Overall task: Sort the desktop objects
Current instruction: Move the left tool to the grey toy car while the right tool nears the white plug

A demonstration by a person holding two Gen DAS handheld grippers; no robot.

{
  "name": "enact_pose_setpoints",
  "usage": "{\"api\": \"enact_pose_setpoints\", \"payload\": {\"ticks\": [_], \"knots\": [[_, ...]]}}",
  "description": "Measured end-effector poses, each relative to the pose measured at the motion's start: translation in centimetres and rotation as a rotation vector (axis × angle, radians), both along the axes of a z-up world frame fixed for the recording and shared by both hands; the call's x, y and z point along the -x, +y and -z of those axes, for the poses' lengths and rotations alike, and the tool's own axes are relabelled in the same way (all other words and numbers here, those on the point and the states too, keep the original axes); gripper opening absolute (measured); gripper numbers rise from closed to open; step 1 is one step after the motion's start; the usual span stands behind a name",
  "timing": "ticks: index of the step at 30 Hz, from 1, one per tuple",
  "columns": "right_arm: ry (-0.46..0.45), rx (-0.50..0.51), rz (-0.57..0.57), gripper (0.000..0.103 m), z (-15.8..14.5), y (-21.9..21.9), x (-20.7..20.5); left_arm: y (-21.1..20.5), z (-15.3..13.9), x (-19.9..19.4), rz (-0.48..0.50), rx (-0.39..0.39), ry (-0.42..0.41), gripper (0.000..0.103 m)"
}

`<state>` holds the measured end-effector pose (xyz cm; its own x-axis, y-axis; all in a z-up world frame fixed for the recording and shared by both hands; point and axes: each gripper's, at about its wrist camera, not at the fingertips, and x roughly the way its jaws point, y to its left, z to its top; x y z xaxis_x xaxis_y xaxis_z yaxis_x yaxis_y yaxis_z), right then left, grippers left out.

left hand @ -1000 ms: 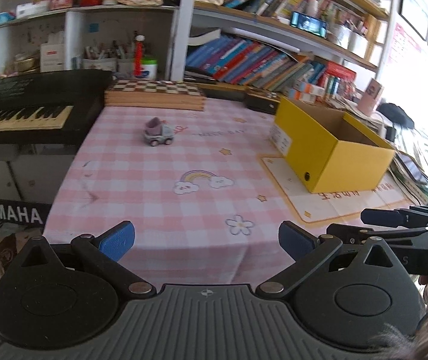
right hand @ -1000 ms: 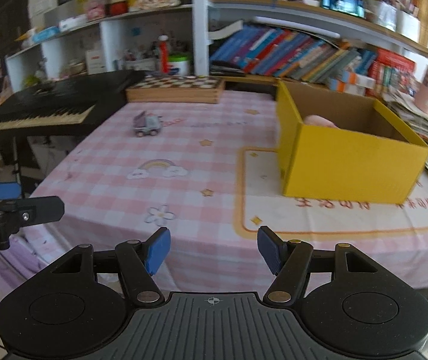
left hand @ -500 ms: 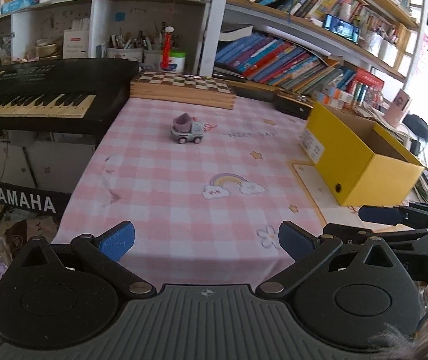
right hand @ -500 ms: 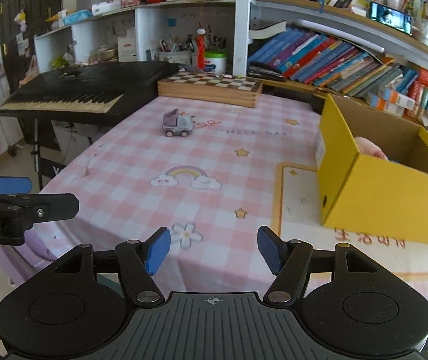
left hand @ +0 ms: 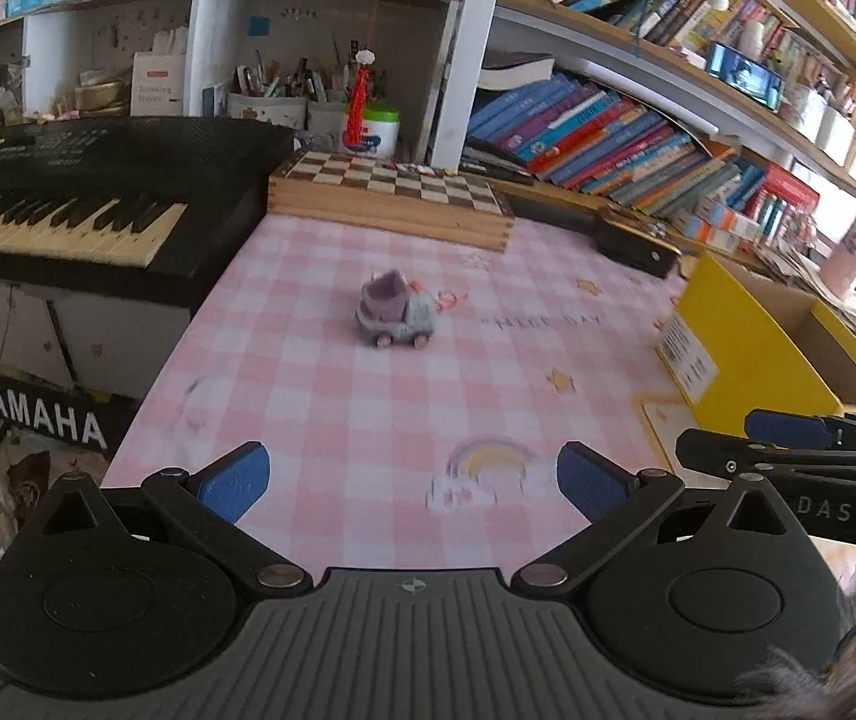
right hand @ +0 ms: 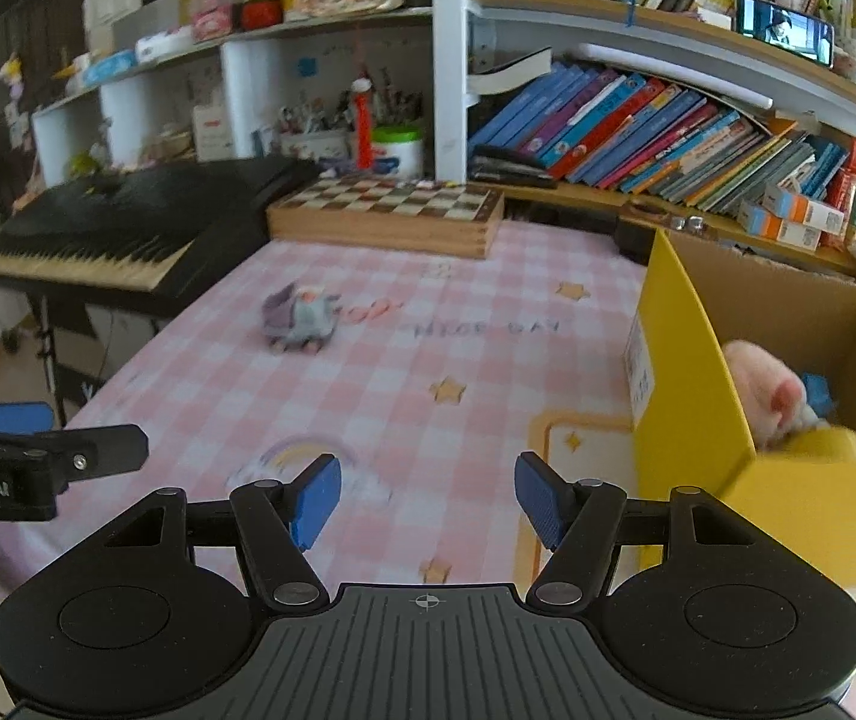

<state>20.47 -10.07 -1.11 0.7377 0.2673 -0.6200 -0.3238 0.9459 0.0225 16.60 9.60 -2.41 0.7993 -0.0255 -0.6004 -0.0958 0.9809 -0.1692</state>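
Observation:
A small grey and purple toy truck (left hand: pixel 395 315) (right hand: pixel 299 318) stands alone on the pink checked tablecloth (left hand: pixel 487 372) (right hand: pixel 428 360), well ahead of both grippers. My left gripper (left hand: pixel 413 480) is open and holds nothing; the truck lies ahead, slightly left of its centre. My right gripper (right hand: pixel 426 501) is open and holds nothing; the truck is ahead to its left. A yellow cardboard box (left hand: pixel 751 354) (right hand: pixel 745 420) stands at the right with a pink plush toy (right hand: pixel 766 390) and a blue item (right hand: pixel 817 393) inside. Each gripper shows at the edge of the other's view.
A black keyboard (left hand: pixel 86 198) (right hand: pixel 128 228) flanks the table's left edge. A wooden chessboard box (left hand: pixel 392 195) (right hand: pixel 389 210) lies at the back, with a dark small case (left hand: pixel 637 243) beside it. Crowded bookshelves (left hand: pixel 607 132) rise behind.
Both grippers have moved forward over the table toward the truck, which now looks larger and nearer. The yellow box has slid to the right edge of both views. Jaws are unchanged.

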Motion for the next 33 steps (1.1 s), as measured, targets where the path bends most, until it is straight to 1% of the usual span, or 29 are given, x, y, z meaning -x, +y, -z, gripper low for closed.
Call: {"api": "enact_pose_setpoints", "payload": {"ticks": [8,10,13,14,22,24,31,32,33], "knots": [[-0.028,-0.052,0.010,0.065,-0.9,0.8,-5.6,-0.8,1.1,-6.8,-0.017,-0.033,-0.009,0.103],[-0.031,-0.068,0.011,0.065,-1.1,0.9,-6.8,-1.0,1.3,-8.1,-0.019,-0.061,-0.009,0.103],[-0.021,-0.093,0.015,0.071,-1.3,1.1,-8.6,-1.3,1.7,-10.0,-0.015,-0.101,-0.013,0.103],[-0.015,-0.101,0.015,0.071,-1.3,1.1,-9.2,-1.3,1.8,-10.4,-0.017,-0.107,-0.016,0.103],[-0.004,-0.107,-0.016,0.071,-1.3,2.0,-11.9,-1.2,3.2,-14.7,-0.037,-0.123,-0.008,0.103],[0.005,-0.106,-0.026,0.071,-1.1,2.2,-12.5,-1.1,3.6,-15.6,-0.038,-0.131,-0.001,0.101],[0.030,-0.099,-0.049,0.071,-0.5,2.8,-13.9,-0.8,5.0,-18.4,-0.082,-0.119,0.024,0.099],[0.032,-0.097,-0.055,0.071,-0.4,2.9,-14.1,-0.8,5.1,-18.8,-0.084,-0.117,0.029,0.097],[0.033,-0.095,-0.063,0.071,-0.4,3.0,-14.3,-0.9,5.3,-19.1,-0.084,-0.118,0.035,0.092]]}}
